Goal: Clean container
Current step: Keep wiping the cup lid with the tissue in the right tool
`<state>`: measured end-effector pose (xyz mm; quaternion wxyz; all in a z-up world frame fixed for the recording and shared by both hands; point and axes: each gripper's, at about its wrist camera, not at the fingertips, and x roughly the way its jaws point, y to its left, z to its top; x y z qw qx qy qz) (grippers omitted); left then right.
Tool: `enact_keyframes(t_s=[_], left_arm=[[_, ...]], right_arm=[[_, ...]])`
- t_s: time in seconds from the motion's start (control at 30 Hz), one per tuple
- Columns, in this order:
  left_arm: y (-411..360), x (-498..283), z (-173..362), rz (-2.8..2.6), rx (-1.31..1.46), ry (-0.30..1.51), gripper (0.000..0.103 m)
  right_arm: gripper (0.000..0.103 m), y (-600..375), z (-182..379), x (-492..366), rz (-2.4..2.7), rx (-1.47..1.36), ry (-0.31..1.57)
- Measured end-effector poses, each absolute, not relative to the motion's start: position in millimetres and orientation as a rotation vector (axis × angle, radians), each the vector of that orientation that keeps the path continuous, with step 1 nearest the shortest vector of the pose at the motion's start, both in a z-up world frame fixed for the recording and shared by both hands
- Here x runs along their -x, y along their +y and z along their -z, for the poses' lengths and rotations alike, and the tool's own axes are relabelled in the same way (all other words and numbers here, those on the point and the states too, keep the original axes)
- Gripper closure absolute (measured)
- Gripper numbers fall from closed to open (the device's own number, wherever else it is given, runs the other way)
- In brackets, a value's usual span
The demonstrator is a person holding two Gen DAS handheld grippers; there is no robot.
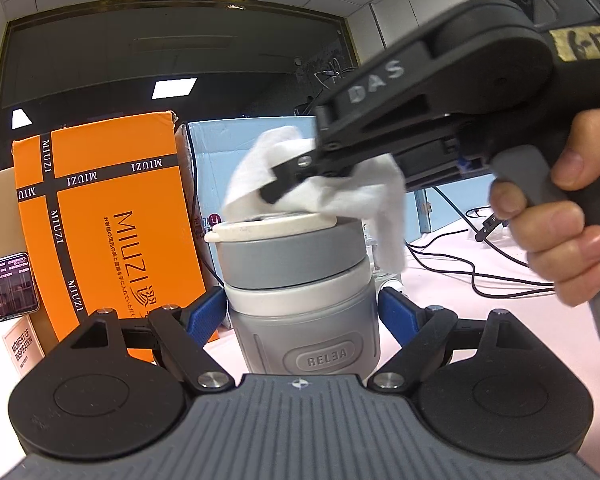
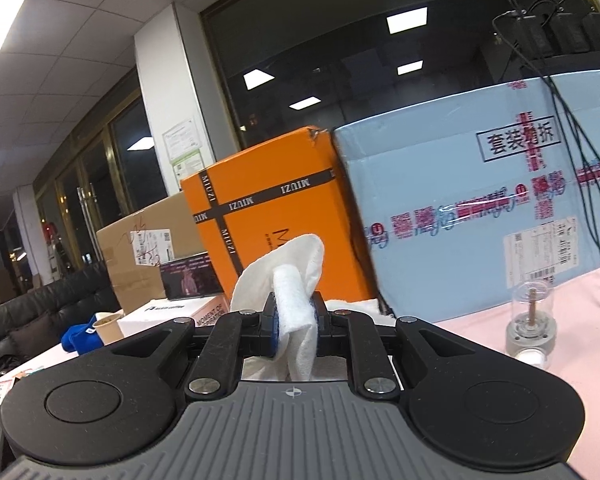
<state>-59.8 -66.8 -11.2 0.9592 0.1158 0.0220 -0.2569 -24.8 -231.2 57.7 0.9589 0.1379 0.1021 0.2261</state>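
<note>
I am holding the grey container point(image 1: 302, 312) between the blue pads point(image 1: 206, 316) of my left tool point(image 1: 302, 316); they are sitting against its sides just below the white band, so I judge that tool to be grasping it, upright on the pink desk point(image 1: 440, 292). My right tool point(image 2: 294, 322) is clenched on a folded white cloth point(image 2: 292, 300), and from the left wrist view it is reaching in from above and to the right, pressing the cloth onto the white lid point(image 1: 274, 226) on top of the container. So the wiping is under way at the top; I cannot tell how much of the lid is already wiped. The grey walls below the tool look untouched by the cloth at this moment, so I judge the sides are left to do.
</note>
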Motion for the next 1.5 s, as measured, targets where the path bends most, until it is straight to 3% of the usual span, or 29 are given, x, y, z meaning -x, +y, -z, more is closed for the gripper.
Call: enact_keyframes(t_s=[1.5], left_arm=[[-65.0,39.3,6.8,0.521,-0.233,0.046,0.022]], right_arm=[[0.089,-209.5,-55.5,41.5,-0.529,-0.234,0.194]])
